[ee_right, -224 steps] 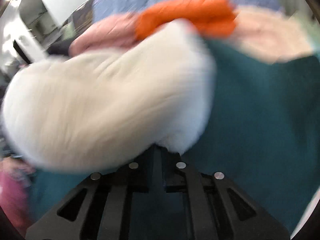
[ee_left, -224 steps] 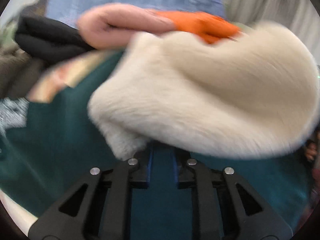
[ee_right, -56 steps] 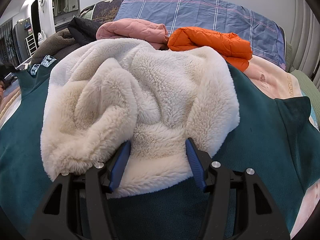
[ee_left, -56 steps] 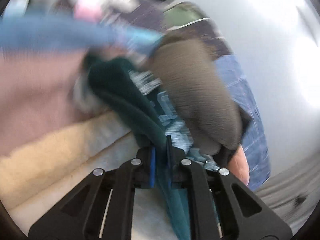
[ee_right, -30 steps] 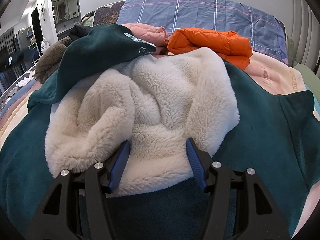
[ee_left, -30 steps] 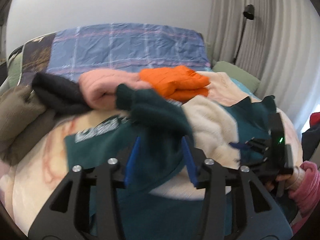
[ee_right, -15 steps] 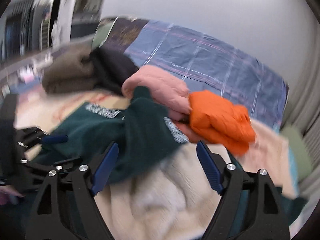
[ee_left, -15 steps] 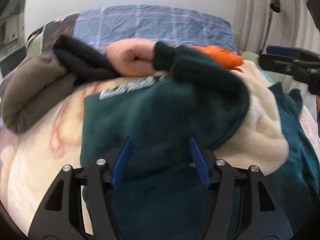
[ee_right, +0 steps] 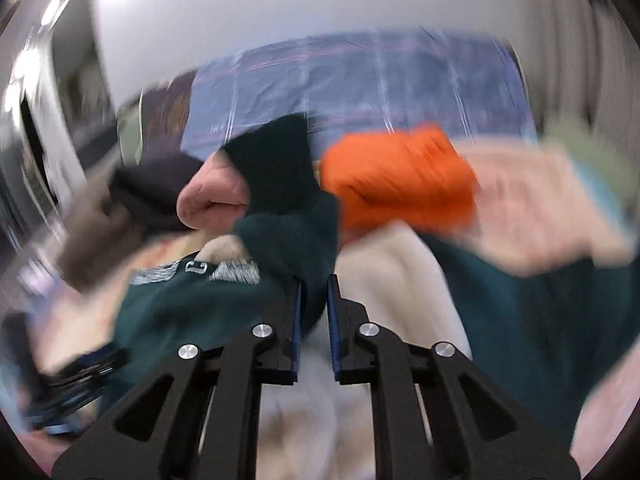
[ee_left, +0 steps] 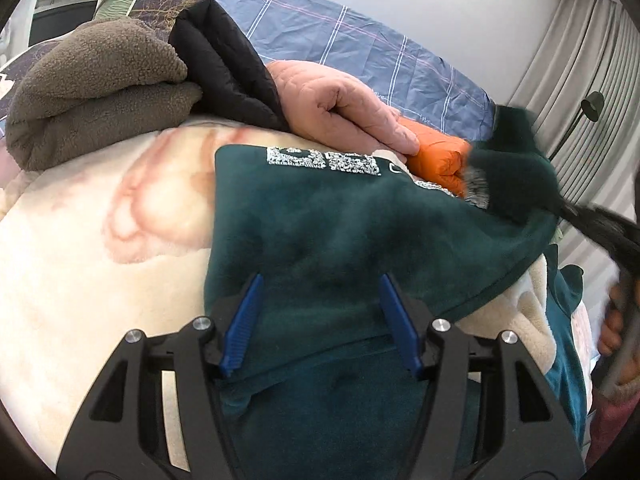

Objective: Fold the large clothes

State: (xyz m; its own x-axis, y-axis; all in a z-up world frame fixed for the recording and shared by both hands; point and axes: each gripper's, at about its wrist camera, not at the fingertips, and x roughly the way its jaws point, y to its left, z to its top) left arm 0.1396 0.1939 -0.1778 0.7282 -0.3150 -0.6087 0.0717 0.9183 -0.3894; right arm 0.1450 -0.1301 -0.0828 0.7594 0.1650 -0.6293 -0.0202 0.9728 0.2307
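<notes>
The dark green fleece [ee_left: 360, 240] lies spread on the bed [ee_left: 100, 248]. Its sleeve [ee_right: 288, 216] is pinched in the right hand-held gripper [ee_right: 314, 320], whose jaws are closing, and runs up and away from it. The left hand-held gripper [ee_left: 320, 324] is open, hovering over the body, nothing pinched.

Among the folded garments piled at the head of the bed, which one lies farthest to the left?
The brown fleece garment. It sits at the left end of the row, beside the black quilted jacket; the pink quilted jacket and orange puffer jacket follow rightward.
</notes>
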